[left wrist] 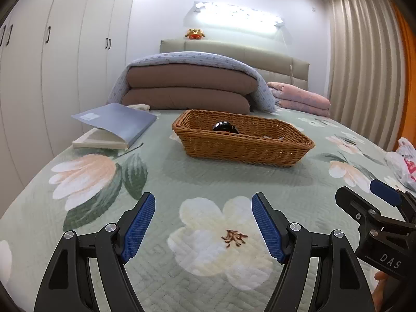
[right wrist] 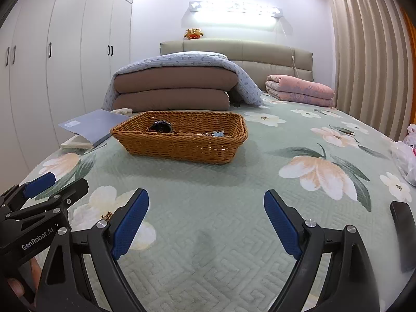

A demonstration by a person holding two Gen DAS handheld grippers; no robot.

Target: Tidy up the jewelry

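The left gripper (left wrist: 203, 223) has its blue-padded fingers (left wrist: 139, 223) spread wide apart with nothing between them, and the right gripper (right wrist: 206, 223) stands the same way, its pads (right wrist: 130, 223) well apart and empty; both hover low over the quilted floral bedspread (right wrist: 234, 247), side by side. Ahead of them, well apart from either tool, sits a woven wicker basket (left wrist: 244, 148) on the bed, and the jewelry lies inside it: a dark round watch (right wrist: 160, 127) toward the left end, and a small blue flower-shaped piece (right wrist: 218, 133) with some brownish bits beside it that are too small to identify. These pieces look light, hard and probably slick, so they could skid or sink into the weave under a clumsy pinch; the watch seems best taken across its strap or case edge, the flower piece across its flat width. The basket itself looks stiff but light and may slide on the soft quilt if pushed. A book (left wrist: 117, 127) lies left of the basket.
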